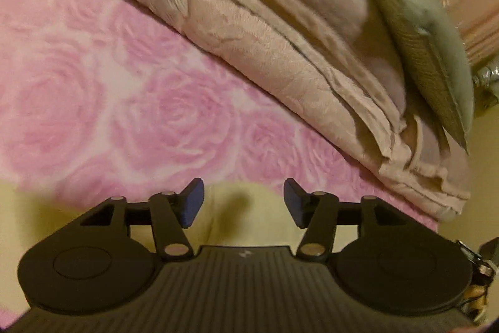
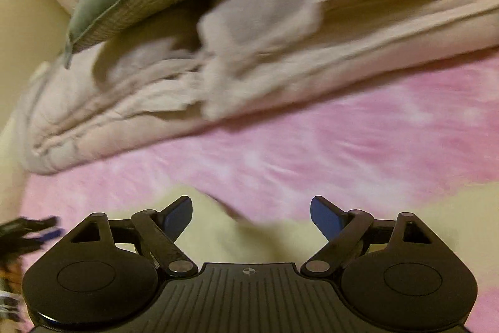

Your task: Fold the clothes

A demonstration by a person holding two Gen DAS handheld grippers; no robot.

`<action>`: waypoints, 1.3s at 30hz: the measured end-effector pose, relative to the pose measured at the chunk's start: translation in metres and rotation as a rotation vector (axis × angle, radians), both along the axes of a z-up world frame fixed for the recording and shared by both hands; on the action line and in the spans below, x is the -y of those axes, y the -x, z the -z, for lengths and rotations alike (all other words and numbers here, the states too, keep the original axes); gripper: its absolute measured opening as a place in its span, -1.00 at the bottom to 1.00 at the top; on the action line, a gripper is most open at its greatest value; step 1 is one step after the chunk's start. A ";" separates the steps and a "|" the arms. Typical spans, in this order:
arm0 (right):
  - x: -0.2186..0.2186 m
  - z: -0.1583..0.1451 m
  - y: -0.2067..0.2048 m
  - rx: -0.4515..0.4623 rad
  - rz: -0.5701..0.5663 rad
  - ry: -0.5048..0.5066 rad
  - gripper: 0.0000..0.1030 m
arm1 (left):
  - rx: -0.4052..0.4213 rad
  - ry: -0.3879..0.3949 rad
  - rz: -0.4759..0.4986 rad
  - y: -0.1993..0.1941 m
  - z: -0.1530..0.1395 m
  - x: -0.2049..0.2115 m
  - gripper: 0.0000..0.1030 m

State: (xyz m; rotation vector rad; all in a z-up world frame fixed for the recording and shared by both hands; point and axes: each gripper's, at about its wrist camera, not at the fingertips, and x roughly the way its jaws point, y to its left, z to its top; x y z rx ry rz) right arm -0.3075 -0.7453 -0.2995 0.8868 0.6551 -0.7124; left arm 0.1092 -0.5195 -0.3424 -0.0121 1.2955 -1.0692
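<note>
Both tools empty over the pale yellow garment on the bed.

My left tool point(image 1: 243, 203) and right tool point(image 2: 251, 219) both stand wide with nothing between the blue pads point(image 1: 192, 202). The pale yellow garment point(image 1: 218, 220) lies spread just under them on the pink rose-print bedspread point(image 1: 93, 89), its far edge below the fingertips. It looks thin and limp, so I judge it light, easily wrinkled and likely to sag between two grips. I'd pinch a hem or corner with each tool, well apart, keeping the cloth taut. The heaped beige quilt point(image 1: 280, 58) and green pillow point(image 1: 421, 46) lie beyond, clear of it. The right view is blurred.
</note>
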 end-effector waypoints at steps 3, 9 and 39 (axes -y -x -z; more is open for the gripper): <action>0.024 0.020 -0.050 0.057 -0.012 -0.079 0.68 | -0.068 -0.047 0.041 -0.008 0.026 0.033 0.10; 0.038 0.076 -0.096 0.051 -0.029 -0.310 -0.60 | -0.179 -0.064 0.246 0.011 0.055 0.053 -0.68; -0.100 0.042 -0.034 0.051 -0.257 -0.224 -0.95 | 0.006 0.158 0.433 0.113 0.017 -0.031 -0.93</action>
